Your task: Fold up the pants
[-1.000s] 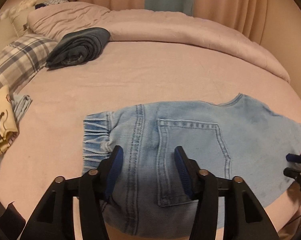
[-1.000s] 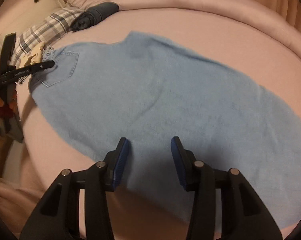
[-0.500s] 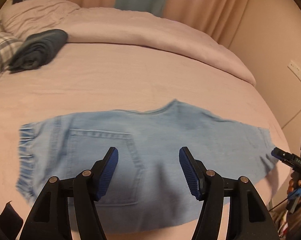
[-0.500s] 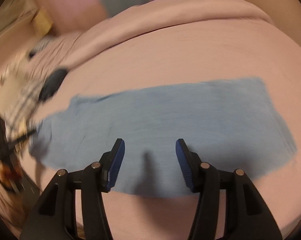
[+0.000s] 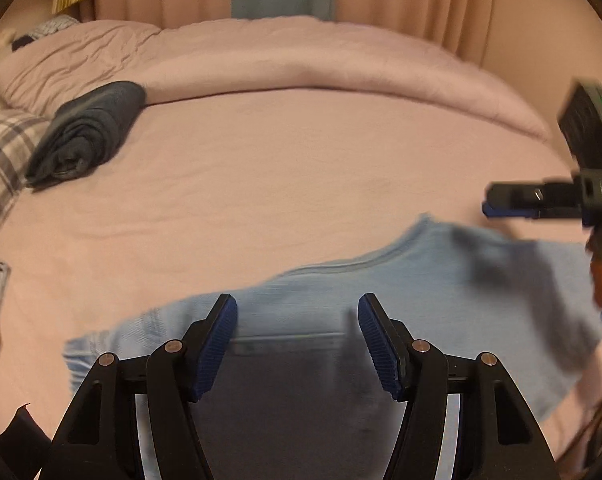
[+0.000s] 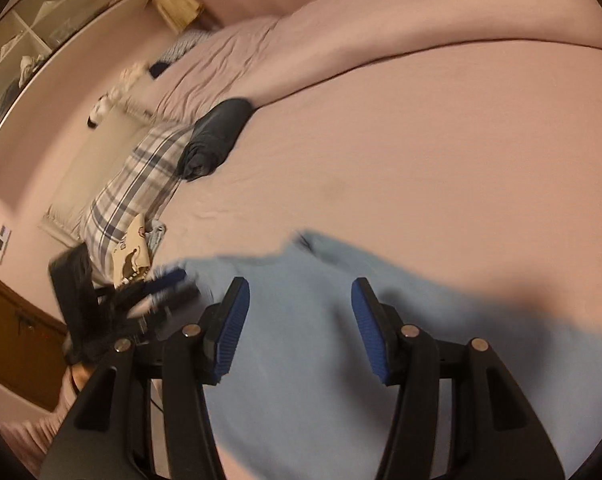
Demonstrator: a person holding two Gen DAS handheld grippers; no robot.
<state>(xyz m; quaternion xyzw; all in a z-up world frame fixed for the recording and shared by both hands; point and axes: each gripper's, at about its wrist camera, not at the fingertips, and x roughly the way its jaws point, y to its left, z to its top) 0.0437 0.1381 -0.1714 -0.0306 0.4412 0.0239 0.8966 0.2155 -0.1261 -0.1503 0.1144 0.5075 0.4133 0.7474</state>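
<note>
Light blue jeans [image 5: 441, 280] lie flat on the pink bed sheet [image 5: 281, 184], with a back pocket between the left fingers. My left gripper [image 5: 297, 304] hovers open over the pocket area with nothing between its blue pads. My right gripper [image 6: 300, 286] is open too, above the plain denim [image 6: 301, 360], gripping nothing. In the left wrist view the right gripper [image 5: 497, 204] reaches in from the right edge, above the far rim of the jeans. In the right wrist view the left gripper [image 6: 173, 284] shows blurred at the left, by the jeans' end.
A dark folded garment [image 5: 85, 136] lies at the back left beside a plaid pillow [image 5: 1, 156]. A rolled pink duvet [image 5: 301, 60] runs along the far side under the curtains. Loose clothes [image 6: 131, 248] sit by the pillow. Shelves [image 6: 41, 20] line the wall.
The right gripper has swung far over the jeans towards the left one and rolled. The left gripper has shifted, so the jeans sit lower in its view. No cloth was grasped.
</note>
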